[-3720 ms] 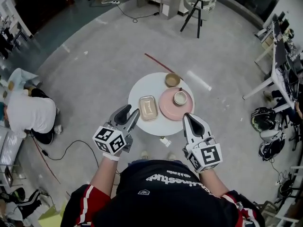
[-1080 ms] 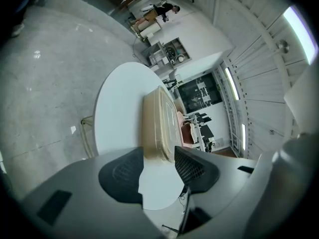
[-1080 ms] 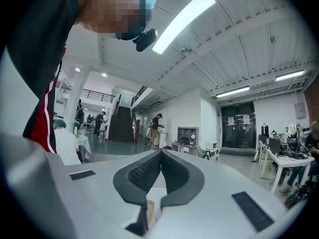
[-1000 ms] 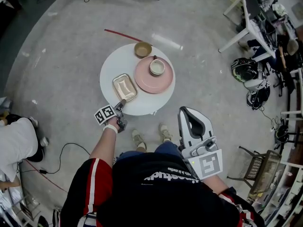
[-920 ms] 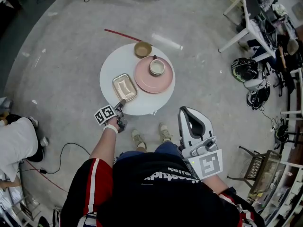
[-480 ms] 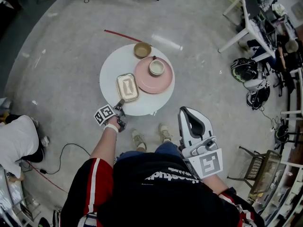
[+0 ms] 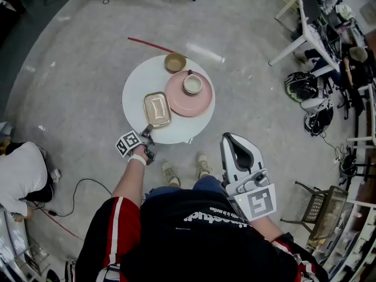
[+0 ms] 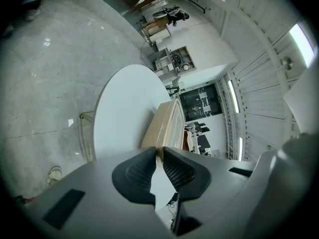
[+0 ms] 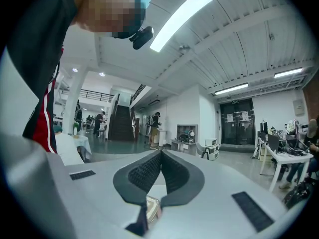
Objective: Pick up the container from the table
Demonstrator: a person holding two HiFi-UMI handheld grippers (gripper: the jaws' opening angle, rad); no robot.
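Where the head view looks down on the round white worktop (image 7: pixel 136 81), the container (image 7: pixel 157 108), a shallow beige rectangular tray, is found on the near-left portion, just beside the pink plate (image 7: pixel 189 106). The container's long axis runs from the person's side toward the far side of the worktop, with the far end leaning slightly left. One short end is presented to the left hand-held gripper (image 7: pixel 148 127). A cup (image 7: pixel 192 84) stands on the pink plate, and a bowl (image 7: pixel 175 62) is placed near the far edge. In the left gripper view, the jaws of the left hand-held gripper have just been closing. The rim at the container's near short end is seen pinched between the two ribbed pads. Whether that end is raised off the worktop cannot be determined. The left arm is extended forward and downward to the near edge of the worktop, and the gripper is pitched down toward the container. The right hand-held gripper (image 7: pixel 238 157) is held close to the body at the lower right, well apart from the worktop and above the floor (image 7: pixel 76 69). It is pointed roughly level into the room. In the right gripper view its jaws are seen fully together, with nothing gripped between them.
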